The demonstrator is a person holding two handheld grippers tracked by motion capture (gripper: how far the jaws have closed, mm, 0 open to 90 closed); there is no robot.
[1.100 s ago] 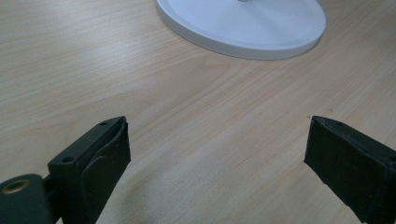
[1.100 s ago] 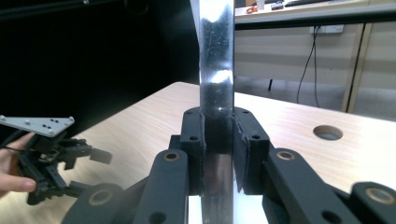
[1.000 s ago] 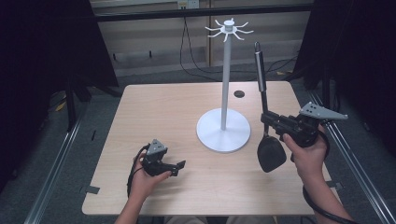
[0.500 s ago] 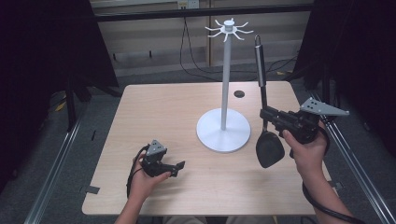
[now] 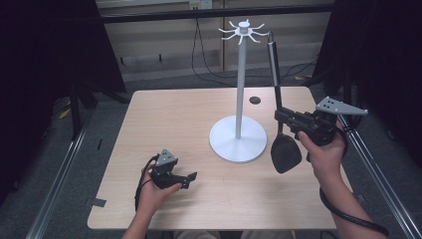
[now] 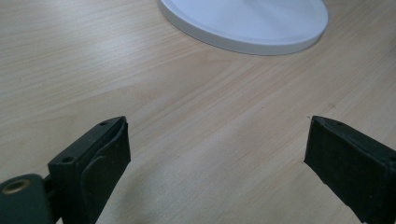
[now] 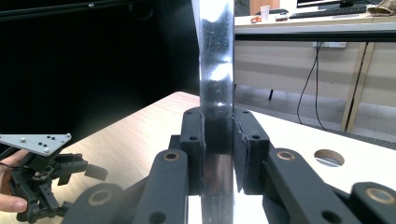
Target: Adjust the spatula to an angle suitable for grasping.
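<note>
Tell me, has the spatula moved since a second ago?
Yes, slightly. The spatula in the right gripper has tipped more upright, its handle top nearer the white stand.

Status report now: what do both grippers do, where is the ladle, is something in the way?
Right gripper shut on ladle handle, upright beside white stand. Left gripper open, idle on table. Nothing blocks the hooks.

White stand (image 5: 238, 142), black spatula (image 5: 284, 152) with silvery handle, pale wood-grain table (image 5: 164, 119), black fingers (image 6: 98, 154).
</note>
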